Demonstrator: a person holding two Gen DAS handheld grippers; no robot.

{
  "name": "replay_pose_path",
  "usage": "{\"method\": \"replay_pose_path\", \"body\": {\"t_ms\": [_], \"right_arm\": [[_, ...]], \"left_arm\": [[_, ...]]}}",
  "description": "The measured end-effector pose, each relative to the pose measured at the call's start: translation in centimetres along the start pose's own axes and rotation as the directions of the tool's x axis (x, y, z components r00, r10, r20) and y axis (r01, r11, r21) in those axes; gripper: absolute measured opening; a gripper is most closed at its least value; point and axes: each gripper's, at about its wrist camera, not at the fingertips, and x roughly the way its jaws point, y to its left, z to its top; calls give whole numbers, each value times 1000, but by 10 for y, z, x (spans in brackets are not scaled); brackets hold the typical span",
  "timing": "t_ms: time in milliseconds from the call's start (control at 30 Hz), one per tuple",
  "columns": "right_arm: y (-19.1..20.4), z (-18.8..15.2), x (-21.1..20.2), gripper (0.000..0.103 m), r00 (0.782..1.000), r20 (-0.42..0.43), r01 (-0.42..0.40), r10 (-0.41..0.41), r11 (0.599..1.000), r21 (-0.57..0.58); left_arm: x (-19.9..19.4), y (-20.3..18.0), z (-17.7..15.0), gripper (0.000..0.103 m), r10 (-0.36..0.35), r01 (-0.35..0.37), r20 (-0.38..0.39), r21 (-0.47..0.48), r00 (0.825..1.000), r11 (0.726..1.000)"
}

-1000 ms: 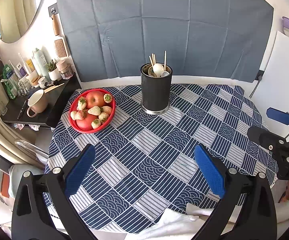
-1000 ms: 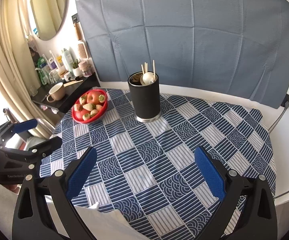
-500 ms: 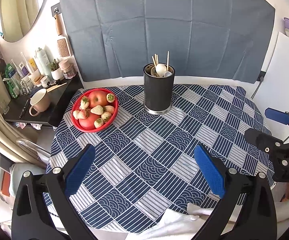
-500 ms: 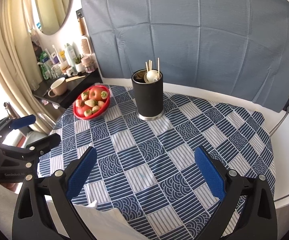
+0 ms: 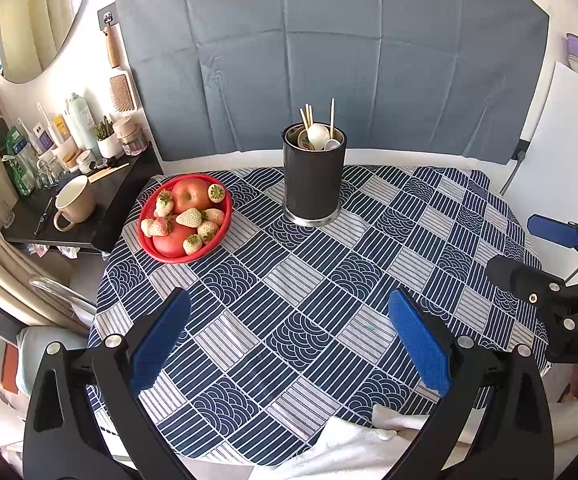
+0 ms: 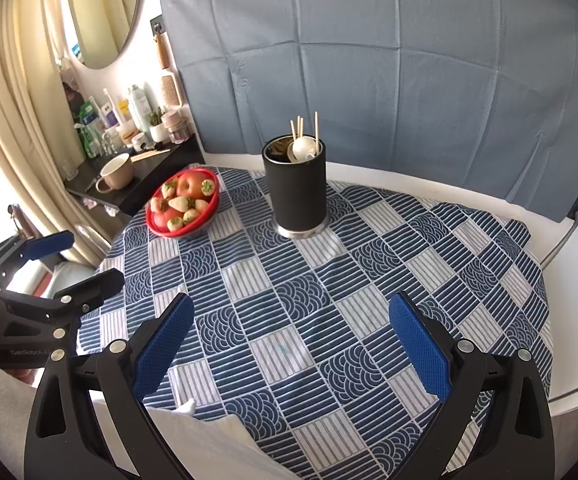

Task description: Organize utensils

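Left wrist view: the left gripper (image 5: 289, 340) hangs over the near half of the patterned tablecloth (image 5: 329, 288), fingers spread wide, nothing between the blue pads (image 5: 417, 340). The black utensil holder (image 5: 313, 178) stands upright at the far middle of the table, holding wooden chopsticks (image 5: 307, 114) and what appears to be a white spoon (image 5: 317, 135). A red fruit bowl (image 5: 185, 216) of apples and strawberries sits just left of it, apart. Nothing lies between either gripper and the holder.

Compared with one second ago, the holder and bowl sit slightly farther up in both views; both grippers' fingers remain spread.

Right wrist view: the right gripper (image 6: 289, 344) is likewise spread and empty. Only this view shows the curtain (image 6: 13, 128); only the left view shows the white board (image 5: 565, 168) at far right. A beige mug (image 5: 74, 202) rests on the side shelf (image 5: 105, 200).
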Motion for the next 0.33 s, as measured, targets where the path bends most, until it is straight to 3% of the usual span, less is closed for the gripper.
{"method": "replay_pose_path", "body": {"t_ms": [333], "right_arm": [[-1, 3, 9, 94, 1000, -10, 1, -1, 1000, -21]], "left_arm": [[10, 4, 3, 97, -18, 18, -18, 22, 1000, 1000]]}}
